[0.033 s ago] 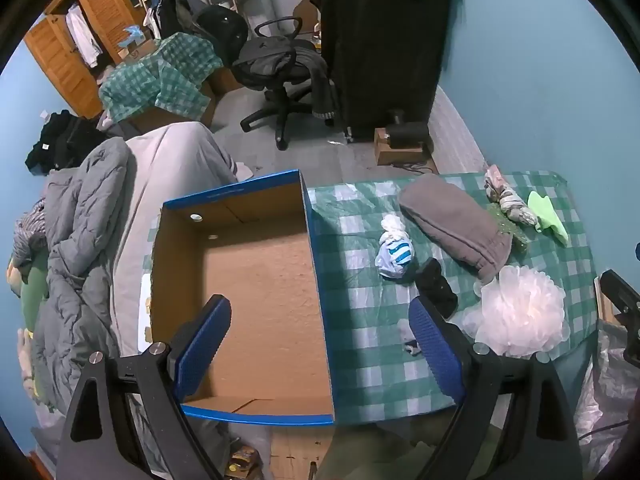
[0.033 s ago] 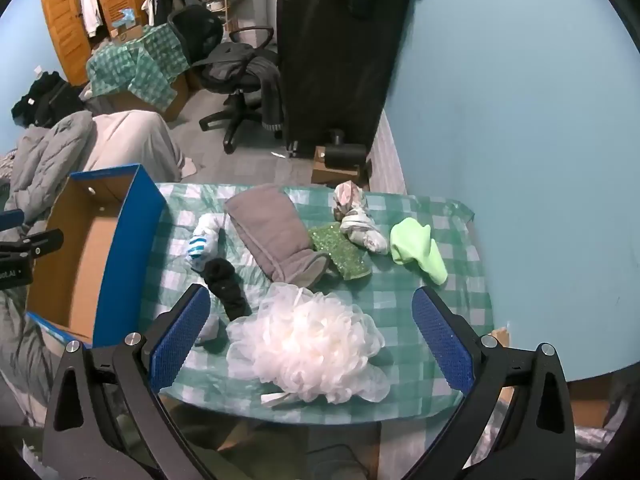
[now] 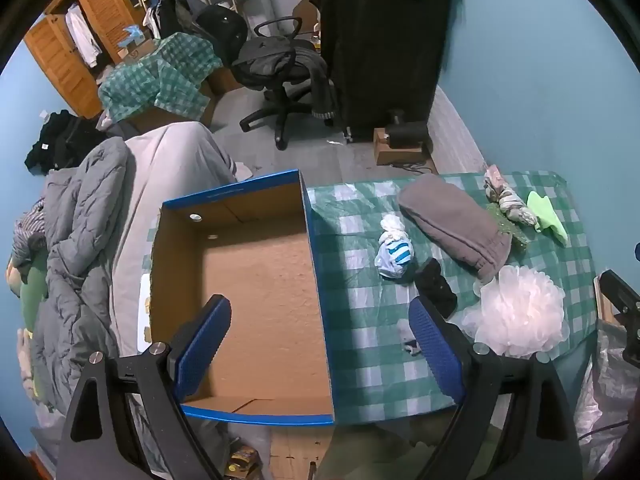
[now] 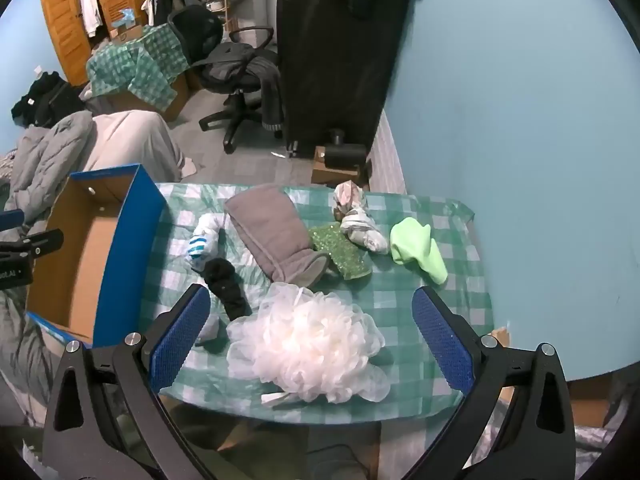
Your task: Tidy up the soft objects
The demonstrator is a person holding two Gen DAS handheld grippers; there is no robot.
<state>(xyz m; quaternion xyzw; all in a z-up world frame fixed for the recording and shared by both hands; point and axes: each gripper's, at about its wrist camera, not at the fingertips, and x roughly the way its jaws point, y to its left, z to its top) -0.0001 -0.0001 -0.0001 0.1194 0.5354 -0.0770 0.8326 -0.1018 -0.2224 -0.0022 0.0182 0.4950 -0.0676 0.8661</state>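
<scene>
An open blue cardboard box (image 3: 316, 280) (image 4: 120, 248) stands empty at the left end of the green checked table (image 3: 360, 320) (image 4: 400, 292). On the table lie a white mesh pouf (image 3: 520, 312) (image 4: 312, 344), a grey beanie (image 3: 452, 224) (image 4: 276, 232), a black sock (image 3: 436, 284) (image 4: 226, 280), a blue-striped white sock roll (image 3: 394, 250) (image 4: 202, 238), a green sequin piece (image 4: 340, 252), a patterned cloth roll (image 3: 506, 196) (image 4: 356, 220) and a lime cloth (image 3: 546, 216) (image 4: 416, 248). My left gripper (image 3: 320, 340) is open above the box's right wall. My right gripper (image 4: 312, 340) is open above the pouf.
A bed with a grey quilt (image 3: 72, 248) lies left of the box. An office chair (image 3: 280, 64), a black wardrobe (image 3: 380, 40), a box under a green checked cloth (image 3: 160, 76) and wooden doors (image 3: 72, 40) stand behind. The blue wall (image 4: 520, 160) borders the table's right side.
</scene>
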